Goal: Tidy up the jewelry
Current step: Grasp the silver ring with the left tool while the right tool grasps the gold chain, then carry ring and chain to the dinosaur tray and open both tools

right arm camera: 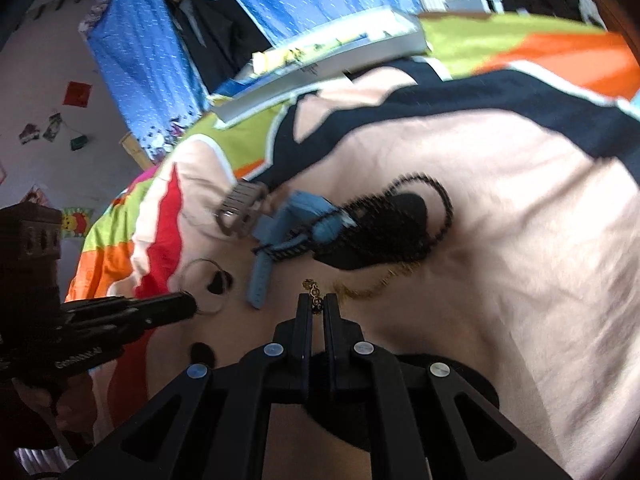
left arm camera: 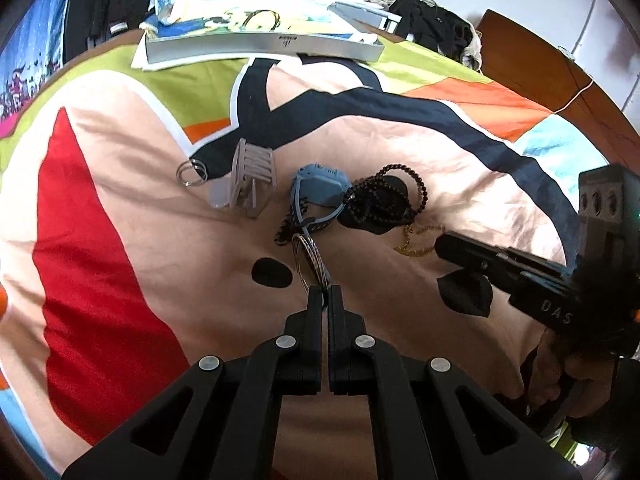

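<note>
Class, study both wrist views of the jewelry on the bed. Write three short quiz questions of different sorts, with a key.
1. True or false: the left gripper is shut on the bangles.
2. Which item does the right gripper pinch? A) black bead necklace B) gold chain C) hair claw clip
3. Fill in: the blue watch lies between the claw clip and the ____ necklace.

Key: 1 true; 2 B; 3 black bead.

blur: gold chain (right arm camera: 362,286) smeared (right wrist view) | cut off: bed cover (left arm camera: 120,200) at edges
</note>
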`<state>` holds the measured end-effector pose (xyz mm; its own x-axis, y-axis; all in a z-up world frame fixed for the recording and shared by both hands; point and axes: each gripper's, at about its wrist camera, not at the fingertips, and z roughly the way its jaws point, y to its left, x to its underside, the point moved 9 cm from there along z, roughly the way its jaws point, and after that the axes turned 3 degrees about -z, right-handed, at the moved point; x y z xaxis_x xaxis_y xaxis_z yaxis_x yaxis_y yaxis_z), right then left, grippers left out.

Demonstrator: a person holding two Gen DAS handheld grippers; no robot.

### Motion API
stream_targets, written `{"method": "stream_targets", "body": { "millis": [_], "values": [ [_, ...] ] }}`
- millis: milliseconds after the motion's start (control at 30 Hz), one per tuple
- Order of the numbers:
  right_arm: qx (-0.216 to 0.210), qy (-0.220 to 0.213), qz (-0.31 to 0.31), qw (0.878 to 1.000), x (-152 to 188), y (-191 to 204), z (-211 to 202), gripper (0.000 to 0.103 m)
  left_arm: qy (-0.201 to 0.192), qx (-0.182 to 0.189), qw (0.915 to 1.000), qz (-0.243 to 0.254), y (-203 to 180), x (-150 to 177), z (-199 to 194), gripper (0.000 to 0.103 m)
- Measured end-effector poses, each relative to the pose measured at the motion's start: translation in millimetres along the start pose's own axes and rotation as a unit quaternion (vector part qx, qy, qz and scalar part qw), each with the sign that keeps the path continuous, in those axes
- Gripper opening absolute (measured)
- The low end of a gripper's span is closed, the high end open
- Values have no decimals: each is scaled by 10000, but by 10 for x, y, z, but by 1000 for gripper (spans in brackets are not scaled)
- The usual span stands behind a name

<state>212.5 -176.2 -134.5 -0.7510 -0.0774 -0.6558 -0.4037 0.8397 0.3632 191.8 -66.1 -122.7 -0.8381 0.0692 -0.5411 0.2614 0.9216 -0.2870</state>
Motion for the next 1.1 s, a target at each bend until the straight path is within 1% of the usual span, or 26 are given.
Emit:
{"method": "stream_targets", "body": {
  "millis": [100, 267, 367, 533, 633, 733, 767, 833, 933, 1100],
  "values": [
    [-91, -258, -97, 9996, -113, 105, -86, 6, -79, 12, 10000, 42, -36, -32, -42, 0],
    [-200, -482, -129, 9986, -269, 184, -199, 6, -219, 73, 9997, 59, -76, -151, -104, 0],
    [-245, -625, -138, 9976, -398, 198, -292, 6, -303, 110, 9995, 74, -81, -279, -139, 0],
    [-358, -917, -142, 9950, -740, 217, -441, 6, -491, 152, 9985, 181, -77, -560, -201, 0],
    [-427, -1002, -266, 9937, -988, 263, -503, 6, -598, 103, 9976, 337, -51, -816, -228, 0],
    [-478, -1154, -402, 9913, -1297, 299, -552, 6, -766, 34, 9959, 471, 3, -1153, -274, 0],
    [-519, -1199, -420, 9905, -1411, 309, -560, 6, -853, 25, 9953, 469, 32, -1320, -295, 0],
    [-595, -1288, -491, 9887, -1682, 343, -569, 6, -975, 35, 9943, 419, 86, -1534, -320, 0],
    [-657, -1444, -660, 9851, -2082, 408, -561, 6, -1182, 43, 9926, 273, 222, -1958, -330, 0],
    [-700, -1691, -810, 9798, -2776, 494, -405, 6, -1364, -26, 9906, 40, 542, -2507, -225, 0]
  ]
}}
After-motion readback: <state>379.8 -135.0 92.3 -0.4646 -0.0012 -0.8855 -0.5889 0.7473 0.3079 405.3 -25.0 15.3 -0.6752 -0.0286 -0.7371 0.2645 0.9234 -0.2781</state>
